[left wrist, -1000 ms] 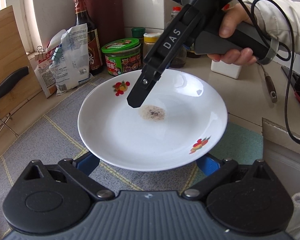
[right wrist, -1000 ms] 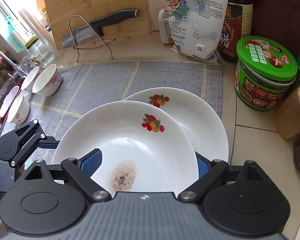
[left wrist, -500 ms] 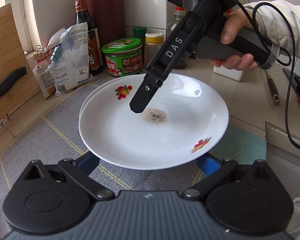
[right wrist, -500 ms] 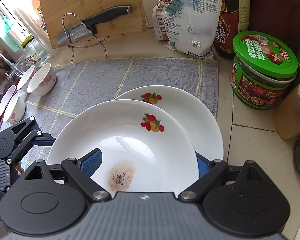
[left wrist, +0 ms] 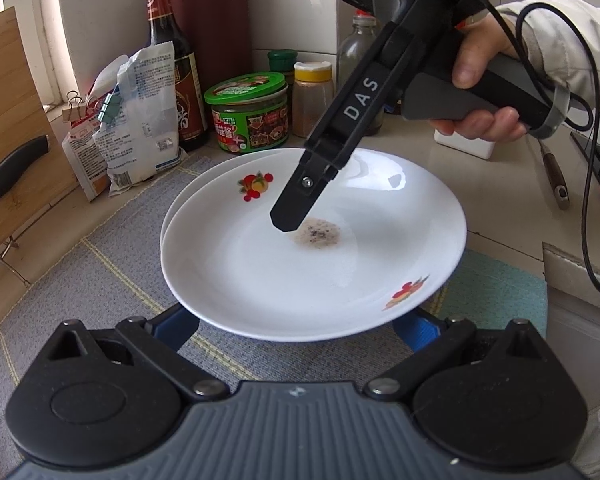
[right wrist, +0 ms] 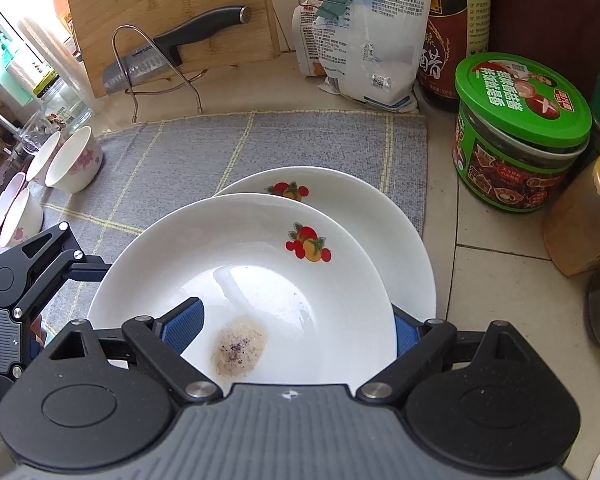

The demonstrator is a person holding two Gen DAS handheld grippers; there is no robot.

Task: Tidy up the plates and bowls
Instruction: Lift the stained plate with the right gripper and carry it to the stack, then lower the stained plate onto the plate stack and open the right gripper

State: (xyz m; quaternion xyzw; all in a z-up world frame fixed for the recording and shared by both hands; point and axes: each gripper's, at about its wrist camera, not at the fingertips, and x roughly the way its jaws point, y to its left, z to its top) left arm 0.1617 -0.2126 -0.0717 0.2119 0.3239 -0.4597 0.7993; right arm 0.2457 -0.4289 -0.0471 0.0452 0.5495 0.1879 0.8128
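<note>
A white ceramic plate with red fruit prints and a brown speckled stain (right wrist: 260,280) is seen above and overlapping a second white fruit-printed plate (right wrist: 372,216), which lies on the grey checked cloth mat (right wrist: 220,148) on the bench (right wrist: 500,280). The right claw (right wrist: 296,328) is spread wide, one blue pad (right wrist: 182,326) over the stained plate's inner face and the other past its rim. The left claw (left wrist: 296,326) is spread wide beneath the plate's near rim; whether either claw presses on the plate cannot be told. White flowered bowls (right wrist: 74,160) stand at the mat's left edge.
</note>
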